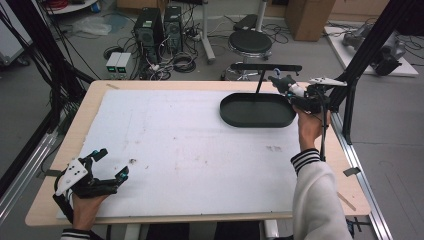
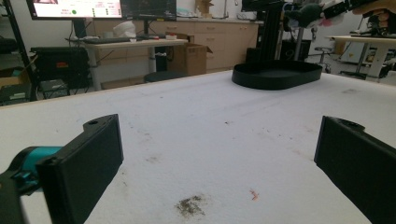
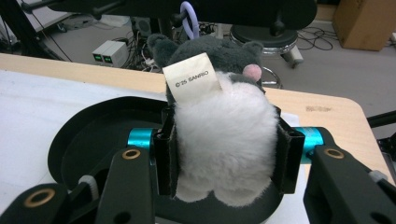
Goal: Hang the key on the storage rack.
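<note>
We see left tool (image 1: 111, 165) resting at desk (image 1: 200, 150) near-left corner, jaws spread wide, nothing between them. We see right tool (image 1: 287, 86) near far-right corner, clenched on grey-and-white plush toy (image 3: 224, 130), held above right end of black oval tray (image 1: 257, 111). Paper tag (image 3: 192, 77) sticks up from plush.

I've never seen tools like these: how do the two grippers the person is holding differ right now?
The left gripper is open with nothing between its jaws; the right gripper is shut on a plush toy. The left sits low over the white mat near the person; the right is held above the black tray at the far side. Both have black jaws.
</note>
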{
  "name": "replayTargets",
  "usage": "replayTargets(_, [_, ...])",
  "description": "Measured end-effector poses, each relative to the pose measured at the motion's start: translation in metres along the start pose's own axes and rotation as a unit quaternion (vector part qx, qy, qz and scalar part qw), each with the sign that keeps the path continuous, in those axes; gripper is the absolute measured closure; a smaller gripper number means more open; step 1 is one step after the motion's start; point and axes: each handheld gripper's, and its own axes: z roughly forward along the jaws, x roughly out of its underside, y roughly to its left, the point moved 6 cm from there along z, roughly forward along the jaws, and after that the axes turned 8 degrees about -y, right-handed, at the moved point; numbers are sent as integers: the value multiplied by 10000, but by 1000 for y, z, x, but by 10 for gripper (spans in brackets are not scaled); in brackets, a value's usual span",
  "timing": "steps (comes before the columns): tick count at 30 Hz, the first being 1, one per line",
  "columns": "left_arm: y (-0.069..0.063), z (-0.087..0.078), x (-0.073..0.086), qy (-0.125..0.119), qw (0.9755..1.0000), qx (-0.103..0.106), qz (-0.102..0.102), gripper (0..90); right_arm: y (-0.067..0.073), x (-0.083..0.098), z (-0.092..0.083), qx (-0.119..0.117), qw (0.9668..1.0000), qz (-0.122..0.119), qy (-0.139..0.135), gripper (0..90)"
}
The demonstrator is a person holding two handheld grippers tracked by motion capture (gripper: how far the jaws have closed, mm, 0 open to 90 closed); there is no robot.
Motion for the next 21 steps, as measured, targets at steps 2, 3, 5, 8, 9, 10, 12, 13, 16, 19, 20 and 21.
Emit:
replayTargets(2, [0,0,0,2,10000,1,-1,17,0,1,3,-10,10000,30,24,537])
replayTargets(3, [0,0,0,0,10000,3,-2,17,0,2,5,-18,10000,18,25,537])
replayTargets(5, [0,0,0,3,10000,1,-3,17,1,4,8,-14,10000,26,60,537])
replayTargets(8, [0,0,0,17,10000,13,21,17,2,5,11,-15,10000,55,79,537])
replayTargets(9, [0,0,0,11,10000,16,29,17,3,7,14,-18,9999,58,110,537])
replayTargets(10, [0,0,0,11,10000,16,29,17,3,7,16,-17,9999,79,118,537])
replayTargets(12, [0,0,0,8,10000,15,37,17,4,8,18,-13,9999,102,117,537])
replayTargets(13, [0,0,0,7,10000,13,35,17,4,8,20,-12,9999,83,100,537])
replayTargets(16, [0,0,0,8,10000,16,35,17,5,10,24,-3,9999,117,108,537])
replayTargets(19, [0,0,0,10,10000,12,37,17,6,11,26,-7,9999,113,124,537])
replayTargets(20, [0,0,0,9,10000,13,36,17,6,11,27,-3,9999,118,121,537])
replayTargets(21, [0,0,0,7,10000,12,37,17,7,11,28,-16,9998,129,132,535])
